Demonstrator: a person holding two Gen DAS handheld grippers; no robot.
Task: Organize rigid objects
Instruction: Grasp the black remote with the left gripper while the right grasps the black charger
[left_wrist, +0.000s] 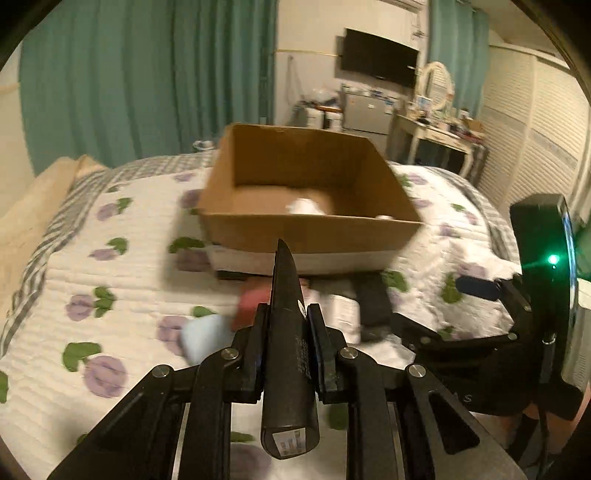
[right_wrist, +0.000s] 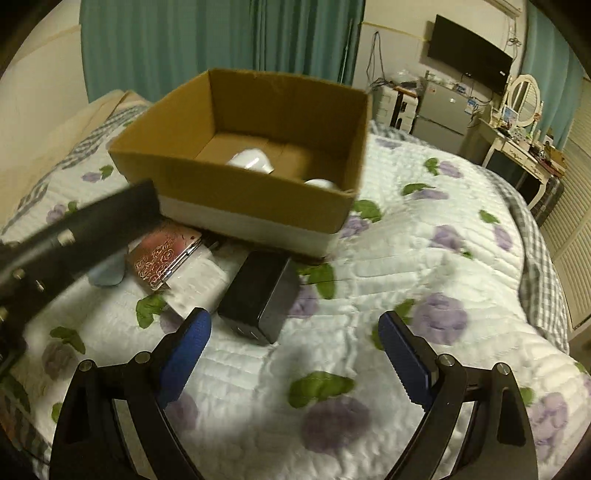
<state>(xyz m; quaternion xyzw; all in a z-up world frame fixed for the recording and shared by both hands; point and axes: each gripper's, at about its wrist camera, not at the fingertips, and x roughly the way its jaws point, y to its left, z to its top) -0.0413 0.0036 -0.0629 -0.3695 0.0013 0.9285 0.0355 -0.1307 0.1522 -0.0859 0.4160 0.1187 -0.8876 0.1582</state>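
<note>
My left gripper (left_wrist: 287, 314) is shut on a long black case (left_wrist: 286, 332) that points at the open cardboard box (left_wrist: 310, 230) on the bed. The case also shows in the right wrist view (right_wrist: 110, 218), held above the bed to the left of the box (right_wrist: 258, 199). White objects (right_wrist: 251, 160) lie inside the box. My right gripper (right_wrist: 295, 354) is open and empty above the quilt. A black rectangular box (right_wrist: 258, 299), a pink patterned case (right_wrist: 162, 258), a white flat item (right_wrist: 195, 284) and a light blue object (right_wrist: 107, 273) lie in front of the box.
The floral quilt (right_wrist: 424, 258) covers the bed. Green curtains (left_wrist: 129, 85) hang behind. A dressing table (right_wrist: 517, 147), a small fridge (right_wrist: 439, 110) and a wall TV (right_wrist: 469, 51) stand at the far right. The right gripper's body (left_wrist: 535, 295) shows in the left wrist view.
</note>
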